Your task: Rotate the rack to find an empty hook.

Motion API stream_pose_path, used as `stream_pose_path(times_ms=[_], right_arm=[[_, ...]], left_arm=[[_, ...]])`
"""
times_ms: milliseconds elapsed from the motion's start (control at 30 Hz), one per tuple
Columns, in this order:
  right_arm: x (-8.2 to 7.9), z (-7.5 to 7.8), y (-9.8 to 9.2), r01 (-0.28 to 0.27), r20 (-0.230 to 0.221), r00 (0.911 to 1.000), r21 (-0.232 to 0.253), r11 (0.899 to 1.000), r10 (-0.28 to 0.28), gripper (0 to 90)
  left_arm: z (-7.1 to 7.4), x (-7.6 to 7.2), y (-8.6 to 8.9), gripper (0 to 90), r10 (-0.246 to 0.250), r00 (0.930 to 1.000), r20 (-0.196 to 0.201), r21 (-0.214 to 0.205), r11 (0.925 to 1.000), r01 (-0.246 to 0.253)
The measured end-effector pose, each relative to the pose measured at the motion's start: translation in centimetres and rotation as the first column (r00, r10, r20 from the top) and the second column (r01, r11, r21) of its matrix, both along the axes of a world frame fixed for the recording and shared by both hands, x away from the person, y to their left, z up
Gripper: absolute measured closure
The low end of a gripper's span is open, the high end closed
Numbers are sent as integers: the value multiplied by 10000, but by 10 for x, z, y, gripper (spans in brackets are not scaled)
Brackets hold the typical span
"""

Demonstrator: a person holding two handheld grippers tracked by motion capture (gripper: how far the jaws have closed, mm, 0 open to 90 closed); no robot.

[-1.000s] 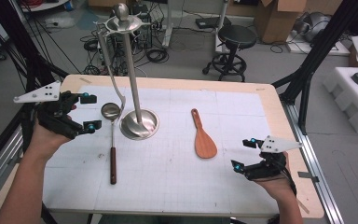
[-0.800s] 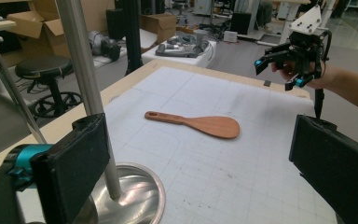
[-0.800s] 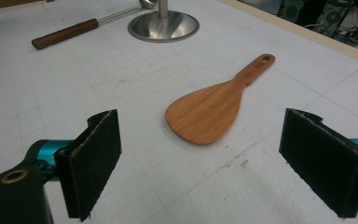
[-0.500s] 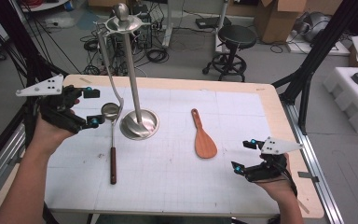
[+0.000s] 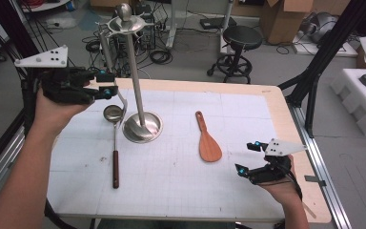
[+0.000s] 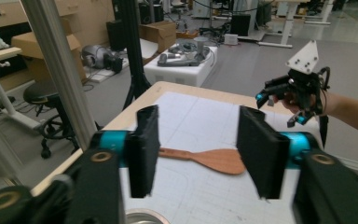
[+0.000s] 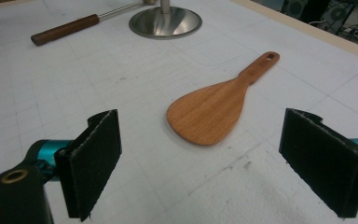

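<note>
A steel utensil stand (image 5: 142,127) with a round base and a tall pole rises at the back left of the table. Left of its base lies a ladle (image 5: 113,113) with a dark wooden handle. A wooden spatula (image 5: 208,144) lies right of centre. My left gripper (image 5: 106,82) hovers high over the ladle's bowl, beside a bent metal rod that hangs from the stand's top ring. Its jaws have just been closing, and in the left gripper view (image 6: 196,121) nothing sits between them. My right gripper (image 5: 248,157) rests open near the front right, with the spatula (image 7: 214,109) on the table beyond its jaws.
The white gridded mat (image 5: 171,176) covers the wooden table. A black stool (image 5: 240,38), cables and cardboard boxes stand on the floor behind. White foam blocks (image 5: 362,100) sit off the right edge. The left gripper view has the right gripper (image 6: 282,108) far off.
My left gripper has risen from beside the ladle's bowl and its jaws have narrowed. The right gripper, ladle and spatula have stayed where they were.
</note>
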State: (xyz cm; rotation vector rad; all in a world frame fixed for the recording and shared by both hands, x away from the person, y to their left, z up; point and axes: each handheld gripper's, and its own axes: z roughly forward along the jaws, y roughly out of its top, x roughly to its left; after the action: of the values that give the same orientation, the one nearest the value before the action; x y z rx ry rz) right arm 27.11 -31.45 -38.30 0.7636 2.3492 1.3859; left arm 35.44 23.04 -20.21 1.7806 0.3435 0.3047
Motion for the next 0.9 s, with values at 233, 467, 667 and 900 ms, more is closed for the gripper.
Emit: stream_pose_path(times_ms=[233,467,667,900], right_arm=[[-1,0,-1,13,45,10000,25,10000,-13,117],[-2,-1,0,25,-35,10000,-18,10000,-25,117],[-1,-1,1,-8,-20,10000,-13,10000,8,117],[-2,-1,-1,16,-33,10000,63,10000,-16,118]], left_arm=[[20,10,-6,773,-495,9987,-124,138,9987,497],[35,17,-13,874,-403,9992,59,308,9987,401],[46,21,-14,896,-187,9998,88,369,9992,184],[56,21,-9,896,45,9997,219,-112,9999,-42]])
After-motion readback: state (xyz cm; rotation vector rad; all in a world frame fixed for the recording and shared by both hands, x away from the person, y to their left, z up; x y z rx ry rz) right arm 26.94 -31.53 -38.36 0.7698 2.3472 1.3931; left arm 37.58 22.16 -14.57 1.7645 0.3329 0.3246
